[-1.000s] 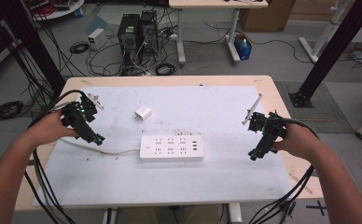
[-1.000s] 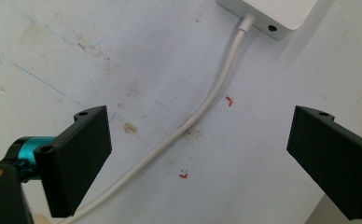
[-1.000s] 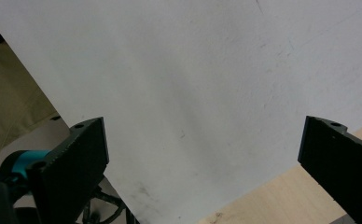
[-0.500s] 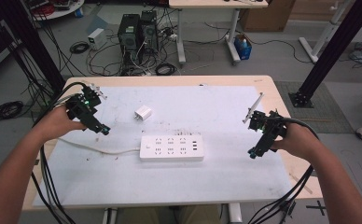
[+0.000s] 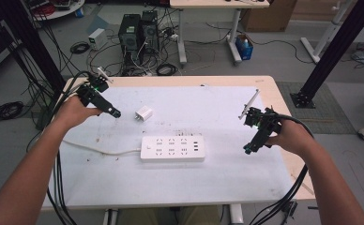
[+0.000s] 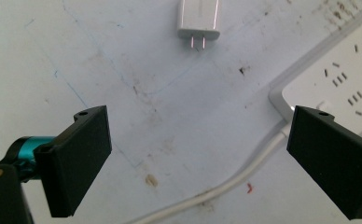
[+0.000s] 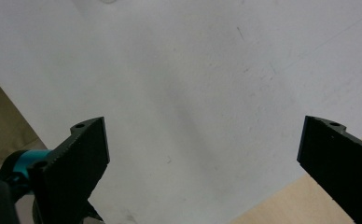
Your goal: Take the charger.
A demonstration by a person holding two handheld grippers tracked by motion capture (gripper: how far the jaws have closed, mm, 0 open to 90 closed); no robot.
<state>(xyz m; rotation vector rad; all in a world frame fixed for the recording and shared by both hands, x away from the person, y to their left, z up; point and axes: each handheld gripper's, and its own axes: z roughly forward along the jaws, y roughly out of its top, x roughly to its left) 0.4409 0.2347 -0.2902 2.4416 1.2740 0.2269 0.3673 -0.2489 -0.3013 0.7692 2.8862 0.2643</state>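
White plug adapter (image 6: 198,19) is lying flat, prongs pointing toward left gripper (image 6: 200,158); white power strip (image 5: 172,148) is lying lengthwise across table (image 5: 227,183); both grippers' jaws are standing apart, right gripper (image 7: 202,172) empty.

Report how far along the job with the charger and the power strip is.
Done: nothing yet. The charger lies loose on the table, apart from the power strip, whose sockets look free. In hand: the left gripper is open and points at the charger, its prongs facing it in the left gripper view. The right gripper is open, holding nothing. Left, probably: grasp the charger and plug it in.
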